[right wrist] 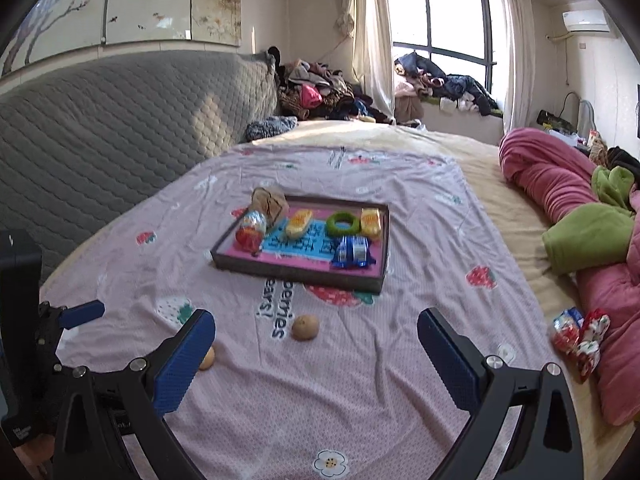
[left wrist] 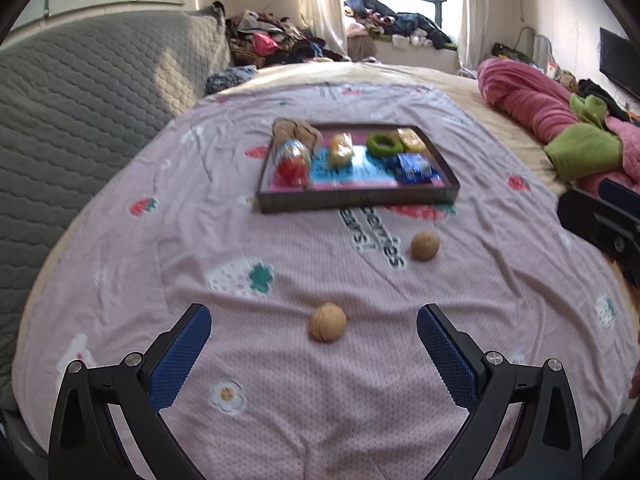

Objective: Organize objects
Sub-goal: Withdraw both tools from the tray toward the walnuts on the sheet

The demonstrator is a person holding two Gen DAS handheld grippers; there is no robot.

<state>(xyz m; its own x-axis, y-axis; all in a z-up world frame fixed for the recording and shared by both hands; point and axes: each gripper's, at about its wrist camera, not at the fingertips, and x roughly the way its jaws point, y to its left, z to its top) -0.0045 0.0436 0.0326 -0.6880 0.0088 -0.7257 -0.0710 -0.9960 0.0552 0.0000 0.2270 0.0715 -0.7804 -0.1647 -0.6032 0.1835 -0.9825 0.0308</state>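
Lying loose on pink bedsheet [left wrist: 500, 264]: two walnuts [left wrist: 327, 322], [right wrist: 305, 327]. Sitting beyond: tray [left wrist: 352, 197] holding snacks. Hovering spread wide, gripping nothing: left gripper [left wrist: 314, 354], right gripper [right wrist: 316, 350].

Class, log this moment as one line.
left tongs: open, near walnut between tips | right tongs: open, empty | far walnut: on sheet | tray: filled
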